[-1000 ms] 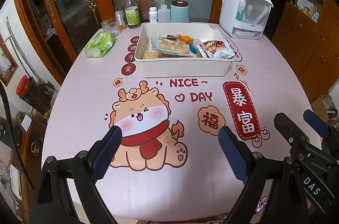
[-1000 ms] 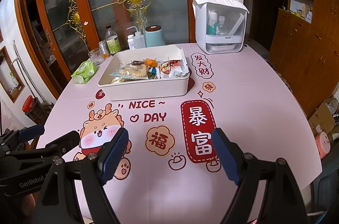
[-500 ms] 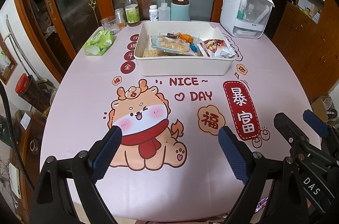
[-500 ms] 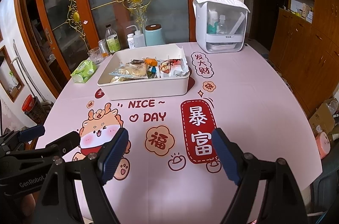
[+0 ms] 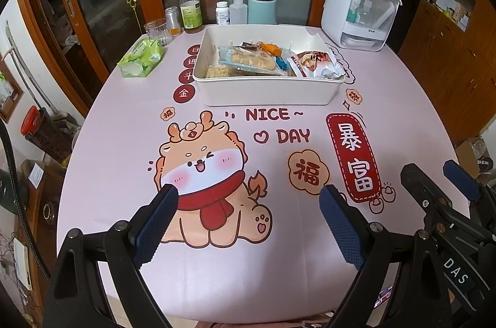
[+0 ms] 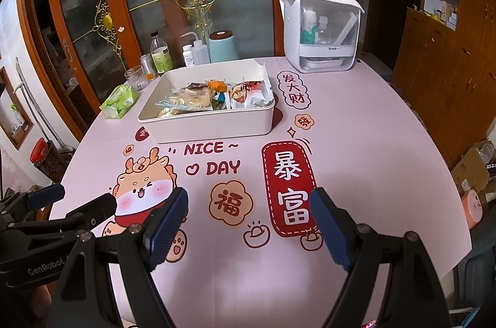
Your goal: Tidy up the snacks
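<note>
- I see the counter [image 5: 130,141] filling both views under a pink printed cloth, its near stretch bare beneath both claws.
- Ahead of my left claw [image 5: 248,222], at the far side of the counter, stands the white bin [image 5: 266,92], its near wall facing me.
- Beyond my right claw [image 6: 249,224] and to the right sits a white dispenser cabinet [image 6: 321,30], clear of the bin.
- My left claw stands wide, nothing between its blue pads [image 5: 156,224]; it hangs above the cartoon dragon print.
- My right claw stands wide too, empty, above the red banner print; it shows at the right edge of the left view [image 5: 440,182].
- Inside the bin lie the snacks [image 5: 248,61]: a clear biscuit pack left of centre, a red and white bag [image 5: 319,64] at the right end, small orange and blue packets between them.
- Left of the bin, well ahead of my left claw, lies a green tissue pack [image 5: 141,58].
- Behind it a glass tumbler [image 5: 158,31] and bottles stand along the far edge.
</note>
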Available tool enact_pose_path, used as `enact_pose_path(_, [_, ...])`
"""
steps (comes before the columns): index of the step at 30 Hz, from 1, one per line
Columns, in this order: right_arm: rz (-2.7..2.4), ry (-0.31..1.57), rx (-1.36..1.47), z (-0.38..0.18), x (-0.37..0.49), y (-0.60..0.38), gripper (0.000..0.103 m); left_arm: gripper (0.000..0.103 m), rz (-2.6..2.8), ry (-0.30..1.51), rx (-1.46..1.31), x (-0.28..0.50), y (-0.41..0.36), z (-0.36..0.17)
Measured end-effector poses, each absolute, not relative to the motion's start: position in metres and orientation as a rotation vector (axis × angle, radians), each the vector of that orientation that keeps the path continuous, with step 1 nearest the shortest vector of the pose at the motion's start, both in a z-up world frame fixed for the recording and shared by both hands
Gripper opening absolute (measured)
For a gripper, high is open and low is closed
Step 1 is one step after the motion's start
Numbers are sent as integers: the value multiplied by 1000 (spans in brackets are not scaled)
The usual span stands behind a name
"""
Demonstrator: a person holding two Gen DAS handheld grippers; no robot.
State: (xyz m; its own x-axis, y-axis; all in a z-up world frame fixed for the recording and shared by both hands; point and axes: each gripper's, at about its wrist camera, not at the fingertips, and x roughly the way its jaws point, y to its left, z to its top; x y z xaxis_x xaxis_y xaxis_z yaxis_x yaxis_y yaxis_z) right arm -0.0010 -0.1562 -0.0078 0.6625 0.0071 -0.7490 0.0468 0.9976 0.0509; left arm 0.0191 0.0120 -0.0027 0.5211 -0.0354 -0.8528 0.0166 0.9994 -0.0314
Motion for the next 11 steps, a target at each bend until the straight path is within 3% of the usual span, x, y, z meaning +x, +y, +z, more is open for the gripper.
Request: enact_pose_path(11, [-24,852,66,-8,2,-157,82,92,-33,1032,-20,22,13,-4])
